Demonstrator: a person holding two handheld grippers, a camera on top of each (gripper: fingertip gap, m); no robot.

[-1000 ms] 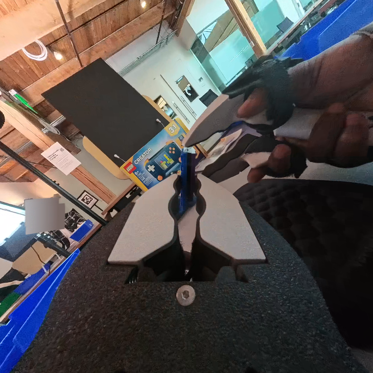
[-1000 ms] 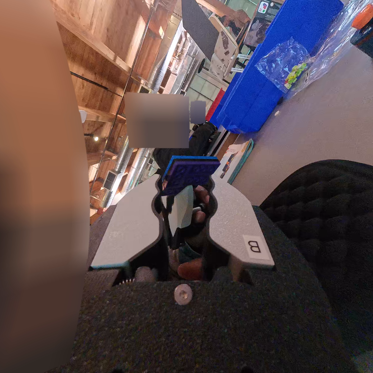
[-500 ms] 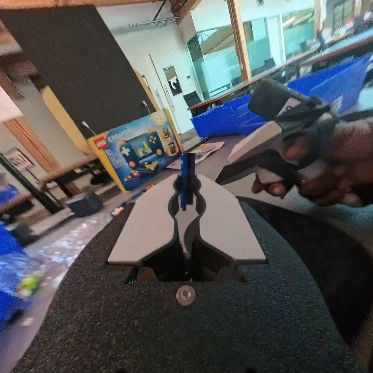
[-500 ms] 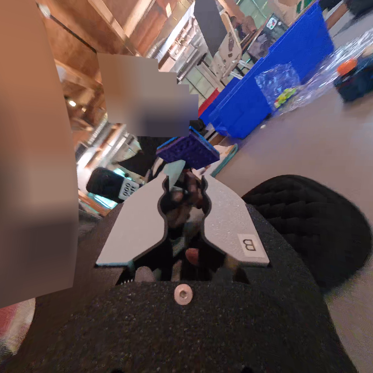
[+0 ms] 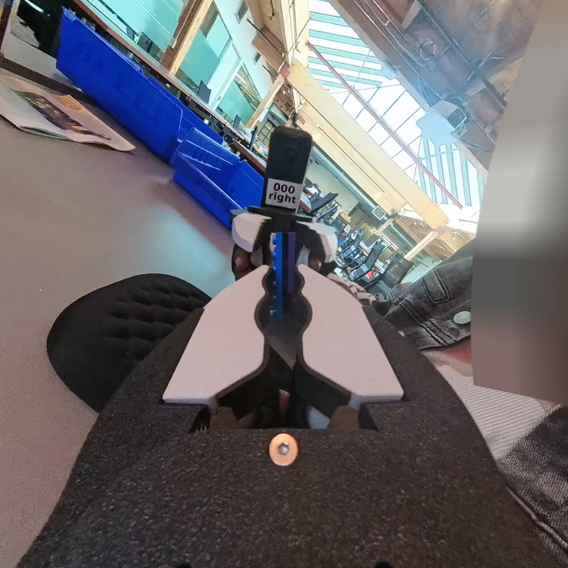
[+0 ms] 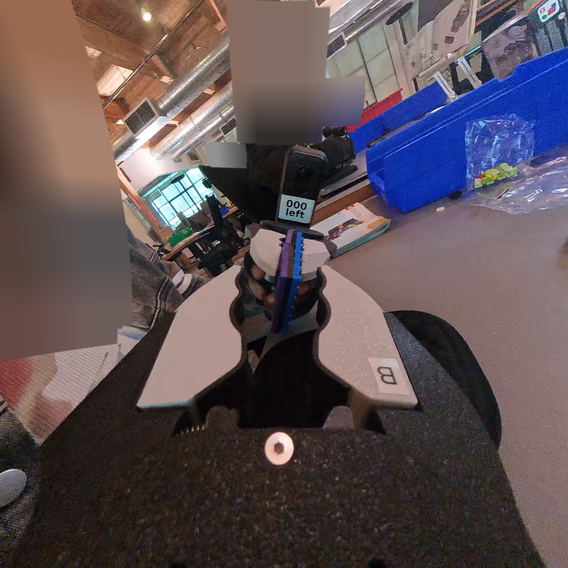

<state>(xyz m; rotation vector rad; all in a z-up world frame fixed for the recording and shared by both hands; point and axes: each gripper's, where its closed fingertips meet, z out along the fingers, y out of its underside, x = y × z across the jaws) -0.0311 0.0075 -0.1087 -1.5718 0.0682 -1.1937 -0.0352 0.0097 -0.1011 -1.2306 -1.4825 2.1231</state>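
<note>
While the left tool [image 5: 282,276] pinches the blue-and-purple plates [image 5: 282,270] edge-on, the right tool [image 6: 281,276] faces it, fingers spread around them.

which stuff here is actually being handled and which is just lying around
Handled: plate stack, blue and purple, clamped in the left gripper; right gripper, jaws open around the stack's end.

Lying about: blue bins, clear bag of small pieces, booklet, black pad, denim jacket.

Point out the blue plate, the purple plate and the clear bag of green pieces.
blue plate [image 5: 278,276]: left wrist view, studded edge.
purple plate [image 6: 284,276]: right wrist view, thin edge.
clear bag [image 6: 499,153]: right wrist view, crinkled film above the green pieces.
</note>
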